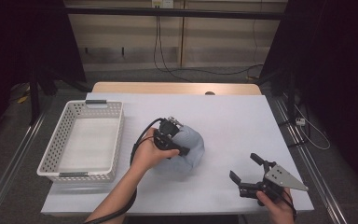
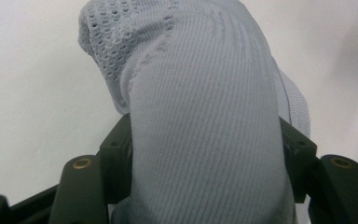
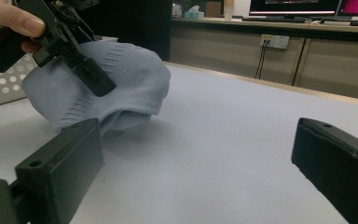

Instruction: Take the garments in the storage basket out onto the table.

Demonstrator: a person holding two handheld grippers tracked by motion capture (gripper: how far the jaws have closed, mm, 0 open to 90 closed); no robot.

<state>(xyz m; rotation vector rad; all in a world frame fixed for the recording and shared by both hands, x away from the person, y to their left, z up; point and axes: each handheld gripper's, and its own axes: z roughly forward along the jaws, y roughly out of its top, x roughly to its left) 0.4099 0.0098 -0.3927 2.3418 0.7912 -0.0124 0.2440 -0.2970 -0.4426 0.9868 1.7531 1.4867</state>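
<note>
While the grey sock [image 1: 189, 149] is clamped in a bunched fold between the half-closed jaws of the left gripper [image 1: 176, 140] at the centre of the frame, the right gripper [image 1: 247, 175] is held wide open and empty at the lower right. If the sock is meant for the basket [image 1: 81, 140] at the left, it could be dropped short. A grip on loose knit alone could be slipped, or the hanging end could be snagged on the rim.

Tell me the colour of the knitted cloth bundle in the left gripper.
Pale grey-blue cloth bundle, clearest in the left gripper view.

White-covered table [image 1: 242, 116] with a white basket [image 1: 51, 158] at left, grey sock [image 1: 193, 147] mid-table.
</note>
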